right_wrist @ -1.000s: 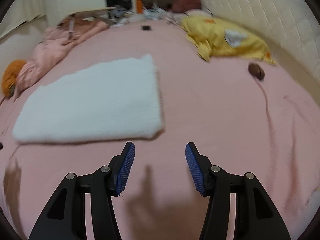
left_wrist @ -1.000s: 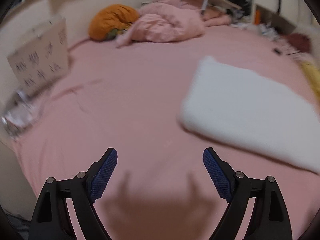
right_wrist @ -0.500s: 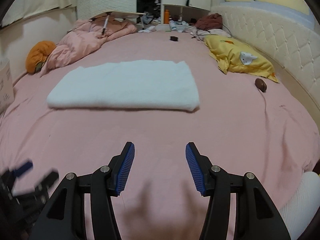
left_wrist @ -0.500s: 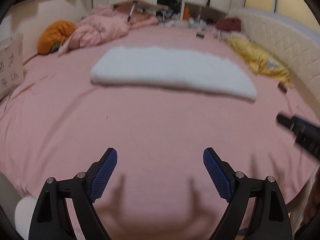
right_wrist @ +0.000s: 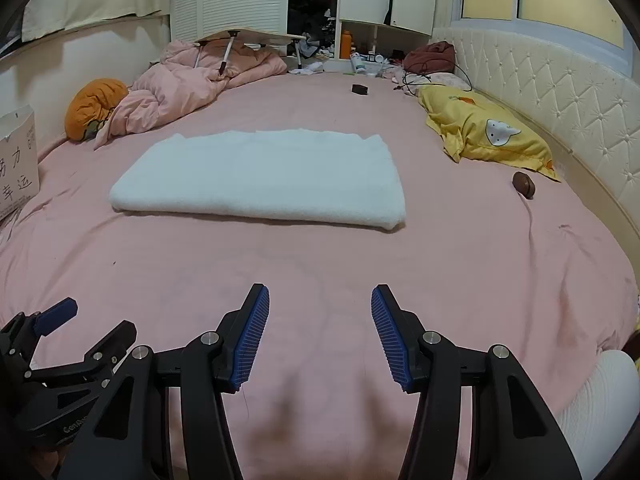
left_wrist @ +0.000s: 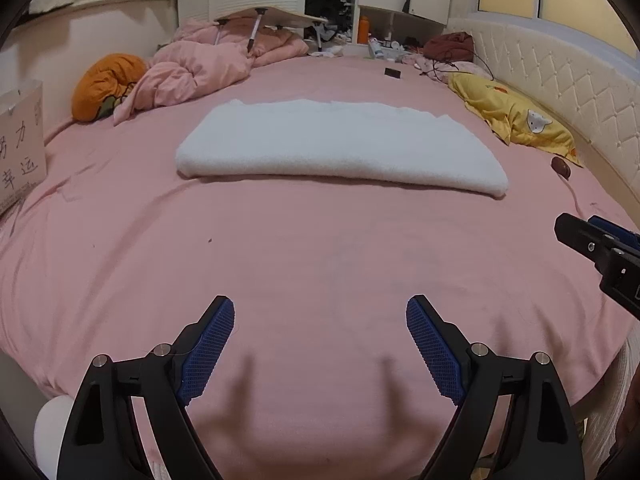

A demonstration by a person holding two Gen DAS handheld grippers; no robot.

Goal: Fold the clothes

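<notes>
A white fluffy garment [left_wrist: 340,144] lies folded into a long flat rectangle in the middle of the pink bed [left_wrist: 304,256]; it also shows in the right wrist view [right_wrist: 260,176]. My left gripper [left_wrist: 320,316] is open and empty, hovering over the bed's near edge, well short of the garment. My right gripper [right_wrist: 320,304] is open and empty, also near the front edge. The right gripper shows at the right of the left wrist view [left_wrist: 600,240]. The left gripper shows at the lower left of the right wrist view [right_wrist: 72,332].
A crumpled pink duvet [left_wrist: 200,72] and an orange cushion [left_wrist: 106,84] lie at the back left. A yellow pillow [right_wrist: 488,136] and a small brown object [right_wrist: 524,184] lie at the right by the padded headboard [right_wrist: 560,96]. A white paper bag [left_wrist: 20,144] stands at the left.
Both grippers have pulled back from the garment towards the bed's front edge and turned to face it squarely. The garment has stayed folded. Both grippers stayed open.
</notes>
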